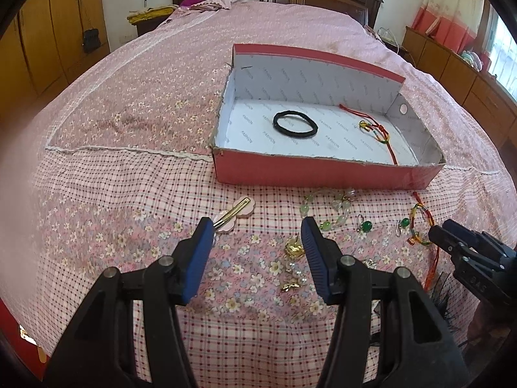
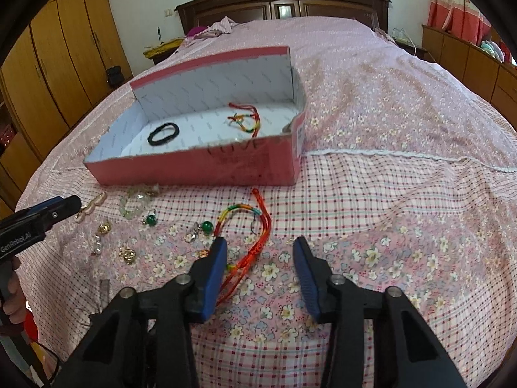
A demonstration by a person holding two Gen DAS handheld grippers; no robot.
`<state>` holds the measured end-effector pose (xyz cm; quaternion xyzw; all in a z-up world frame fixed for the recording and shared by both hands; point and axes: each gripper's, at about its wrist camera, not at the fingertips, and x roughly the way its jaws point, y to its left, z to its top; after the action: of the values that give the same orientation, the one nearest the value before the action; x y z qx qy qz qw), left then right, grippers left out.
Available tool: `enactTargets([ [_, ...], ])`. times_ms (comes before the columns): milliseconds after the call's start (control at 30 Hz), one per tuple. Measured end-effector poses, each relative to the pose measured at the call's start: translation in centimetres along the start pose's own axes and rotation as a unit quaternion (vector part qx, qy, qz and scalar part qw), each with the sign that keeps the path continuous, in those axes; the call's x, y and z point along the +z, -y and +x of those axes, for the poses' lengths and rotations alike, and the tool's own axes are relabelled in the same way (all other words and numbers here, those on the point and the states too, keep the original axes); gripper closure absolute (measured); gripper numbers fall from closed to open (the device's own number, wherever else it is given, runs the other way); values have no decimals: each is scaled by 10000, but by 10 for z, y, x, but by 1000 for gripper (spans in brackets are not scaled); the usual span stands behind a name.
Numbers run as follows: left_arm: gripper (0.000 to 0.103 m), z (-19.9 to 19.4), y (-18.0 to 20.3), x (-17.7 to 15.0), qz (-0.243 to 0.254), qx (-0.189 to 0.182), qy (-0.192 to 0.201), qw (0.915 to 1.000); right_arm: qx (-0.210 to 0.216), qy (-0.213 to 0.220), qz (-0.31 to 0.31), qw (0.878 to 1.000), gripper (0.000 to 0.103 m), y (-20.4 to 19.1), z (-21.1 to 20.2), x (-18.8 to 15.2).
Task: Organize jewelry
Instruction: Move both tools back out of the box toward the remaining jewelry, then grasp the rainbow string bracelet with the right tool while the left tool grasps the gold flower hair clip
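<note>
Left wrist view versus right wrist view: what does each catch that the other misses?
Only the left wrist view shows the left gripper open over a gold brooch. Only the right wrist view shows the right gripper open around the red cord bracelet, and writing on the box front. Both show the pink box holding a black hair tie and another cord bracelet.

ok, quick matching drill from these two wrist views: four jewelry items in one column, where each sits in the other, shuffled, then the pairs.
Items:
1. black hair tie
2. pink flower hair clip
3. green bead earring
4. red cord bracelet on the bedspread

Places:
A. just ahead of the right gripper, partly between its open fingers
B. on the floor of the pink box
C. at the tip of the left gripper's left finger
D. on the bedspread, left of the red cord

Pairs: 1-B, 2-C, 3-D, 4-A
</note>
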<state>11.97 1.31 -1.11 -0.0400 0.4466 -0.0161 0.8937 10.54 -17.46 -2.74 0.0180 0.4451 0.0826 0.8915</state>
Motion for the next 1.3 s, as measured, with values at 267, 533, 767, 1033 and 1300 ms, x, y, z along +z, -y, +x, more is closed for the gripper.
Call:
enactTargets([
  [267,55,4,-6,-6,3,12,-103,9999,-66,-76,-49,9999,92,1,12,-2],
  [533,55,1,-12,-19,48,-86,-164,9998,-9,126,26,9999,94,4,-1,0],
  [767,55,6,-19,-16,25,-64,-73,9999,42,432,85,9990,94,7,-25,5],
  [1033,55,32,-27,-4,165,192,-16,9997,112,600,97,9981,94,8,-40,7],
  [1300,55,51,-28,4,420,192,-19,9989,110,598,123,9981,94,6,-41,9],
])
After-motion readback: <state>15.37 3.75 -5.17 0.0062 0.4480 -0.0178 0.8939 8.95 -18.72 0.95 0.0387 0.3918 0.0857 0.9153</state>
